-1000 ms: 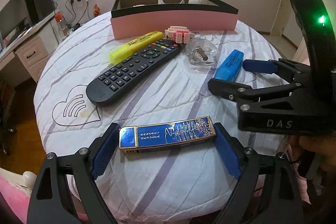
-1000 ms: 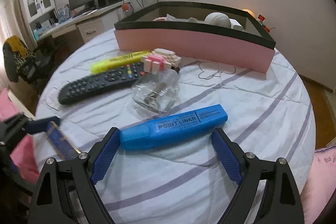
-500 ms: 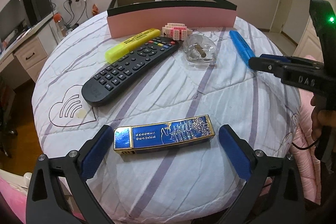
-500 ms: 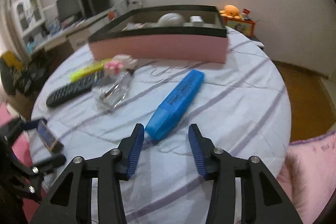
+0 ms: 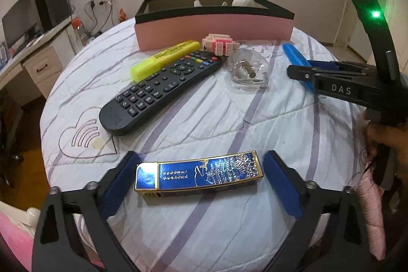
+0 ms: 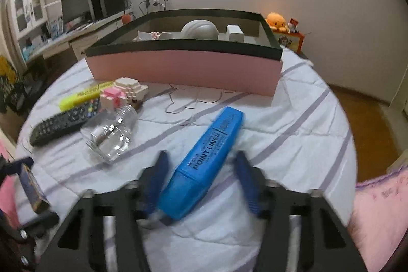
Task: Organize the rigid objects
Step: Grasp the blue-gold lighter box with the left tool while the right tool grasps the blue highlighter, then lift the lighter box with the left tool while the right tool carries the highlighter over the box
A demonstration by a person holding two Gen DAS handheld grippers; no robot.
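Broadly, a round bench (image 5: 255, 124) under a white quilted cover with purple stripes carries everything, and at its far side stands the biggest item, a pink box with a black rim (image 6: 183, 65), holding a few white things. Next in size, a black remote control (image 5: 160, 91) lies slantwise left of centre, with a yellow highlighter (image 5: 164, 60) just beside it on the box side. Both tools follow. The left tool (image 5: 200, 182) sits low at the near edge with its blue pads spread apart, one off each end of a blue and gold box (image 5: 199, 175) that lies flat across the gap; whether the pads touch it is hard to tell. The right tool (image 6: 201, 182) is likewise parted, its fingers motion-blurred, and a blue highlighter (image 6: 204, 165) marked POINT LINER lies lengthwise between them, pointing toward the pink box; the left pad looks close against its near end, the right pad stands clear. Smaller still, a clear glass jar (image 6: 111, 137) lies on its side near the middle, and a pink and white block toy (image 6: 125, 92) rests just beyond it.
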